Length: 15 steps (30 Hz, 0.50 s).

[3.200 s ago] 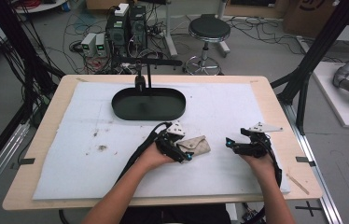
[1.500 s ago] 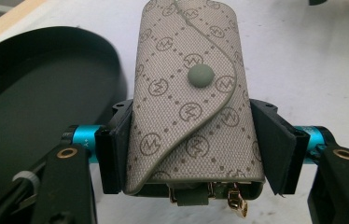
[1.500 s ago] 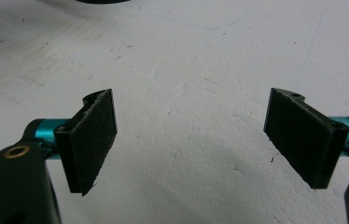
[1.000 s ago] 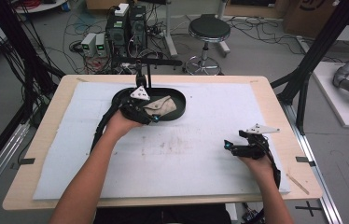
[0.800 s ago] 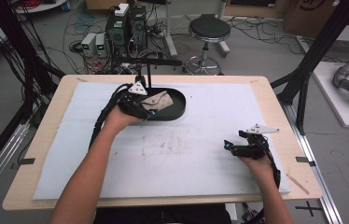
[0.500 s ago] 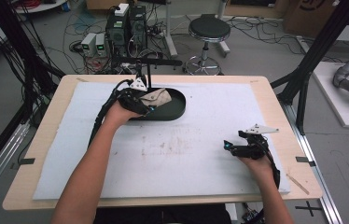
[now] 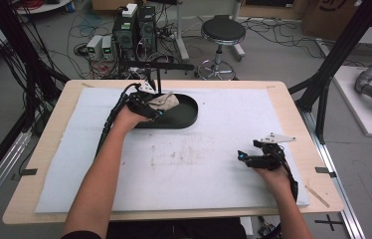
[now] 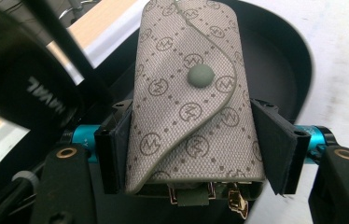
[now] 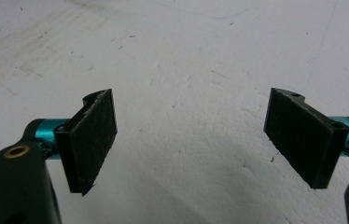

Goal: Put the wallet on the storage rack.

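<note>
A beige monogrammed pouch [image 7: 167, 101] with a snap button is clamped across its width by my left gripper [image 7: 156, 107]. In the left gripper view both pads press on the sides of the pouch [image 8: 191, 107], and metal clasps hang at its near end. The pouch hangs over the back left part of a black oval tray [image 7: 186, 117], whose dark floor and rim [image 8: 280, 56] lie beneath it. My right gripper [image 7: 243, 158] rests low over the white foam mat [image 7: 199, 164] at the front right, its jaws wide apart with nothing between them [image 9: 191, 135].
A black post with a horizontal arm [image 7: 159, 74] stands just behind the tray, close to the left hand; it crosses the left gripper view as a dark rod [image 8: 56, 32]. The wooden table edge [image 7: 293, 99] frames the mat. A stool and cables lie beyond.
The left hand has carried the pouch from the front middle of the mat to the tray. Over the last second it moved toward the tray's back left and slightly down. The right gripper stayed still.
</note>
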{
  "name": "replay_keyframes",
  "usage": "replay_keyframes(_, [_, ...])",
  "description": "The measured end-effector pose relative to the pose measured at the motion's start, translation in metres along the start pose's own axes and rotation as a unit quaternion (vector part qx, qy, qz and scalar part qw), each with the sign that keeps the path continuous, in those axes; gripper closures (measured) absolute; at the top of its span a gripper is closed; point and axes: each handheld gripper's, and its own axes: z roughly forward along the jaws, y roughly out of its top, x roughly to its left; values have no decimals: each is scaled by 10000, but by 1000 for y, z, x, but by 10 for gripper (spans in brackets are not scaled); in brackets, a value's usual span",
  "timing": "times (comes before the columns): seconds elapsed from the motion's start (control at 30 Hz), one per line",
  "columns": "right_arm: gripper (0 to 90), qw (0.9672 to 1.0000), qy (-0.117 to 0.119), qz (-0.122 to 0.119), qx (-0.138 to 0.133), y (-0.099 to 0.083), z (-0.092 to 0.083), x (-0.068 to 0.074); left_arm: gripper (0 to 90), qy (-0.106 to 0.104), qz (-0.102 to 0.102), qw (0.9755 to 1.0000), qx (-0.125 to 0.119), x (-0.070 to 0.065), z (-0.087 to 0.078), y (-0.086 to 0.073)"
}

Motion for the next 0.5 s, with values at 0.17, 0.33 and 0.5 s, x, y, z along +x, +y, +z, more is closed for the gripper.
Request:
replay_keyframes(0.17, [174,10000,-14,-10,-19,0,0,-1,356,56,-63,9997,251,5,8,-7])
replay_keyframes(0.33, [174,10000,3,-12,20,-1,1,0,355,42,-173,9990,419,9,18,-10])
replay_keyframes(0.5, [174,10000,5,2,18,-1,1,0,352,34,-155,9974,699,10,26,-9])
